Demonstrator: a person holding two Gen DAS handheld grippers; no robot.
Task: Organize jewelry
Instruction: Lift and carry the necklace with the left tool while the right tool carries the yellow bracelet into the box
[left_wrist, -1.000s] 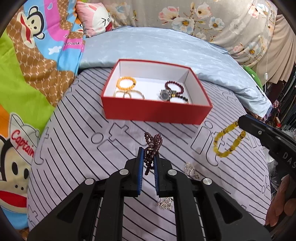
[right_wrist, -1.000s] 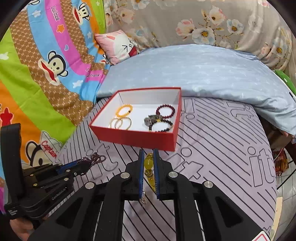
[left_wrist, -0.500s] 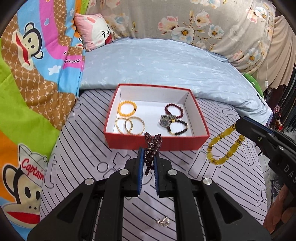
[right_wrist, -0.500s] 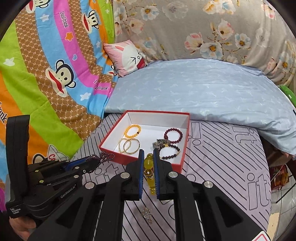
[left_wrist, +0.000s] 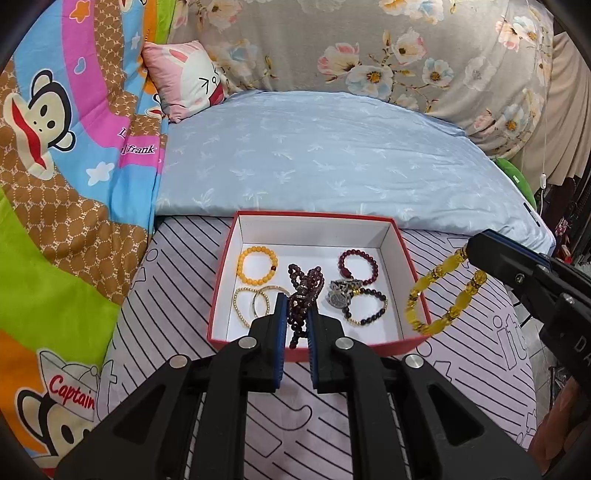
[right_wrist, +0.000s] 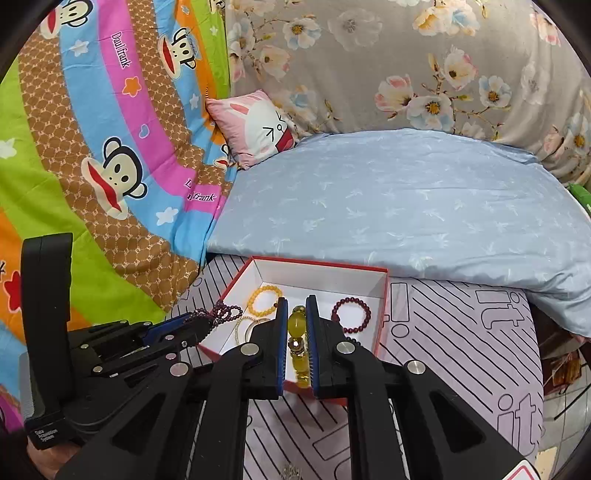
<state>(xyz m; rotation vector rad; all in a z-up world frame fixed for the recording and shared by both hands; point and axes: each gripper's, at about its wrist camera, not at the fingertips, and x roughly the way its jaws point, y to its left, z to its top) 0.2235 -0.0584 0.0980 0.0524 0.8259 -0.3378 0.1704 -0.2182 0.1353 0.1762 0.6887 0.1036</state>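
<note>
A strand of dark maroon beads (left_wrist: 303, 295) is pinched between the blue pads of the left gripper (left_wrist: 295, 317), whose jaws are closed on it; the loose loops are seen hanging above the interior of the red box (left_wrist: 413, 273), between the gold bangles (left_wrist: 255, 301) and the wristwatch (left_wrist: 340, 293). A yellow bead bracelet (right_wrist: 297, 343) is clamped in the right gripper (right_wrist: 296, 332), with its jaws closed on the beads. In the left wrist view that bracelet (left_wrist: 439, 299) is seen dangling as an open loop from the gripper tip, over the box's right wall and the striped bedsheet (left_wrist: 177, 280) just beside it. Inside the white-lined box, an orange bead bracelet (left_wrist: 257, 265), a dark red bead bracelet (left_wrist: 358, 266) and a dark bracelet with gold spacers (left_wrist: 365, 308) are laid flat. The box is set on the striped sheet, just in front of a pale blue quilt (left_wrist: 314, 155).
</note>
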